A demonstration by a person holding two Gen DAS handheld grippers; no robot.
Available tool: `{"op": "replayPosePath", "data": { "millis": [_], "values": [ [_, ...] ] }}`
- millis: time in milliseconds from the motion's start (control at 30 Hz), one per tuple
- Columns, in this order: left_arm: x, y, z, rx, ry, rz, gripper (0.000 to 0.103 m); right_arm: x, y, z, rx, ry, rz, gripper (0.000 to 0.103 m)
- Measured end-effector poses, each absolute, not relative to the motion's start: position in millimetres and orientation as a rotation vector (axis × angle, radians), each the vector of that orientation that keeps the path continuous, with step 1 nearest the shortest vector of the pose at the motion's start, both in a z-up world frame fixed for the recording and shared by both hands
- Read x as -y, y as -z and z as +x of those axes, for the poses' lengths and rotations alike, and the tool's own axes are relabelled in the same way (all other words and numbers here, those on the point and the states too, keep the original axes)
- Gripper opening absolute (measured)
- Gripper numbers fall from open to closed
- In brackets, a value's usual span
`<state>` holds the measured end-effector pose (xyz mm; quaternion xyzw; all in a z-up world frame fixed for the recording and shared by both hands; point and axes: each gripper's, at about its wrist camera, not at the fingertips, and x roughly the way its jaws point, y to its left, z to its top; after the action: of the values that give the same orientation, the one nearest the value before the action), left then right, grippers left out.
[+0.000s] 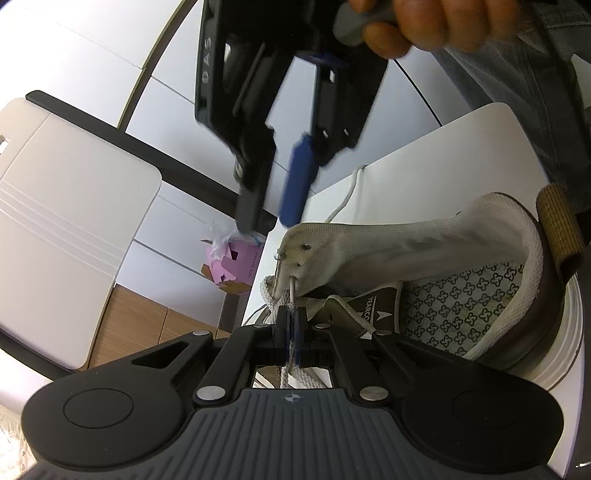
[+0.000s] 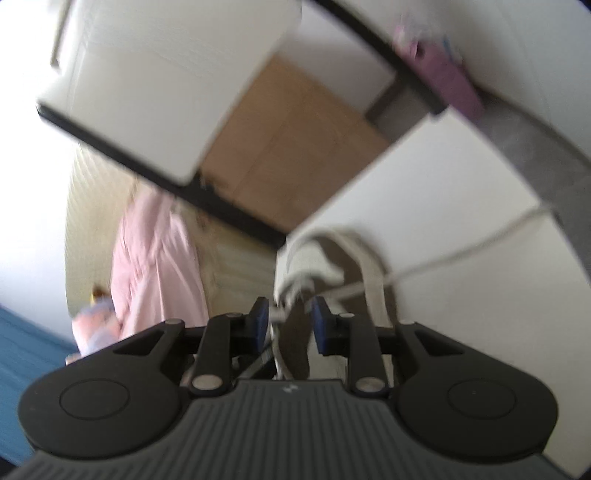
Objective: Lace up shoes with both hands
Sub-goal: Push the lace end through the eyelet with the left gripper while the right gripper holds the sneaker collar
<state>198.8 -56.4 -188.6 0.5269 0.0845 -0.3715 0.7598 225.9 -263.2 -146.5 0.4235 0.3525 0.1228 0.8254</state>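
Observation:
A white canvas shoe (image 1: 406, 243) with brown trim and a patterned insole lies on its side on the white table (image 1: 424, 147). My left gripper (image 1: 291, 325) is shut on the white lace (image 1: 291, 354) just below an eyelet, and the lace's stiff tip (image 1: 293, 291) pokes into that eyelet. A hand (image 1: 424, 22) holds my right gripper (image 1: 275, 218) just above the shoe's eyelet flap, open, with nothing between its fingers. The right wrist view is blurred. It shows the right gripper (image 2: 290, 317) with its blue pads (image 2: 260, 321) apart over the shoe (image 2: 317, 258). A loose lace (image 2: 443, 262) trails to the right.
A pink box (image 1: 231, 266) sits on the floor beyond the table edge. A white chair or panel (image 1: 74, 184) stands at the left. A person's denim sleeve (image 1: 535, 92) is at the upper right. Pink cloth (image 2: 155, 266) hangs at the left of the right wrist view.

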Motion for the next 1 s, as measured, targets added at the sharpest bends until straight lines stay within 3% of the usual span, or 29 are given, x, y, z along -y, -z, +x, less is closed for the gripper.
{"op": "replayPosePath", "data": {
  "millis": [200,533,667,867,1000],
  "values": [
    [58,188,200,-0.224,0.807,1.102,0.002,241,149,232,-0.854,-0.208,0.682,0.023],
    [56,184,204,-0.253,0.83,1.014,0.002,206,136,234,-0.827,-0.271,0.368,0.013],
    [55,183,206,-0.256,0.829,0.991,0.002,222,141,235,-0.814,-0.282,0.492,0.013],
    [53,182,208,-0.26,0.83,0.97,0.002,260,171,243,-0.795,-0.256,0.95,0.018],
    [51,183,211,-0.265,0.83,0.959,0.002,257,178,249,-0.818,-0.265,0.996,0.018]
  ]
}}
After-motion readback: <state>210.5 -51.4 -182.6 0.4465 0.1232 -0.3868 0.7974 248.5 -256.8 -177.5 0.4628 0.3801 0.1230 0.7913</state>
